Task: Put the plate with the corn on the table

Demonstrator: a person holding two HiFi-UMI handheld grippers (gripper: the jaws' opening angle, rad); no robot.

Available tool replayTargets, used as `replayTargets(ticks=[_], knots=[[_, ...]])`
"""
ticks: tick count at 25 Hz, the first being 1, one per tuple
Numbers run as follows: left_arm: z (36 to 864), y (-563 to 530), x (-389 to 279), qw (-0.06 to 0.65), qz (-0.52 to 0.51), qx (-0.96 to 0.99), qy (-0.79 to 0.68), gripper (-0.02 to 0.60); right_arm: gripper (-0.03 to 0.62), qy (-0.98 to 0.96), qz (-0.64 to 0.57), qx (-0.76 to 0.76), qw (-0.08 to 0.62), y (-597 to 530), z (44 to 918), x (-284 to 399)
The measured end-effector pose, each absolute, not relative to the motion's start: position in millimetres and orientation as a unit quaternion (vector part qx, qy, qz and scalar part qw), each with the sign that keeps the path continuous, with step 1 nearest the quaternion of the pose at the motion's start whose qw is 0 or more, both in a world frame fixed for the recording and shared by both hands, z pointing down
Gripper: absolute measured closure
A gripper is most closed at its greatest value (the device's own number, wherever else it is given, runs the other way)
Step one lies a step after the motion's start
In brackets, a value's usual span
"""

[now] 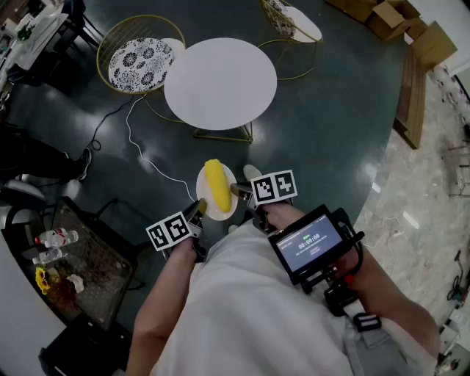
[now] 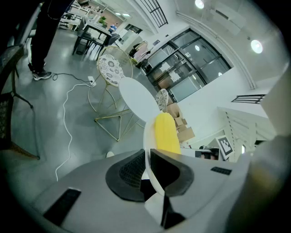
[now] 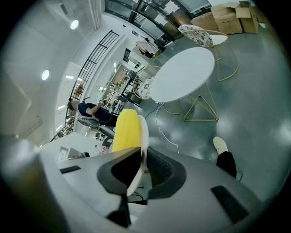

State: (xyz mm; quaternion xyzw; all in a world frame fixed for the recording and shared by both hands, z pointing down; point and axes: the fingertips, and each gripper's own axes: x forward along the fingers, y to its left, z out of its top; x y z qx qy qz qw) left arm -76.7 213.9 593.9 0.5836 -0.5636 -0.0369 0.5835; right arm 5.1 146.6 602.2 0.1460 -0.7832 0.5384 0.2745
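Observation:
A small white plate (image 1: 222,208) with a yellow corn cob (image 1: 216,183) on it is held in the air between both grippers, well short of the round white table (image 1: 220,82). My left gripper (image 1: 197,213) is shut on the plate's left rim, and my right gripper (image 1: 241,192) is shut on its right rim. In the left gripper view the plate (image 2: 148,136) runs edge-on between the jaws with the corn (image 2: 165,133) above. The right gripper view shows the plate (image 3: 143,136) clamped likewise, corn (image 3: 126,130) beside it, table (image 3: 182,75) ahead.
A gold wire chair with a patterned cushion (image 1: 139,62) stands left of the table, another (image 1: 290,22) behind it. A white cable (image 1: 139,150) snakes over the dark floor. A black mesh cart (image 1: 81,264) with bottles is at my left. My shoe (image 1: 251,173) shows below the plate.

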Motion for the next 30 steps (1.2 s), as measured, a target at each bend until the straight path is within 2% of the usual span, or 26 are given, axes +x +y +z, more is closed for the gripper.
replayTargets(ticks=[12,22,30], knots=[[563.1,325.3,-37.4,0.59,-0.048,0.607,-0.53,0.54,0.546,-0.77,0.557,0.182,0.252,264.4,568.2,51.0],[550.2,341.7,-44.2,0.572,-0.038,0.623,-0.533,0.54,0.546,-0.779,0.555,0.174,0.235,282.6,557.3,44.9],[542.4,346.6,-17.2,0.57,-0.038,0.625,-0.532,0.54,0.546,-0.785,0.548,0.16,0.241,285.9,545.7,70.2]])
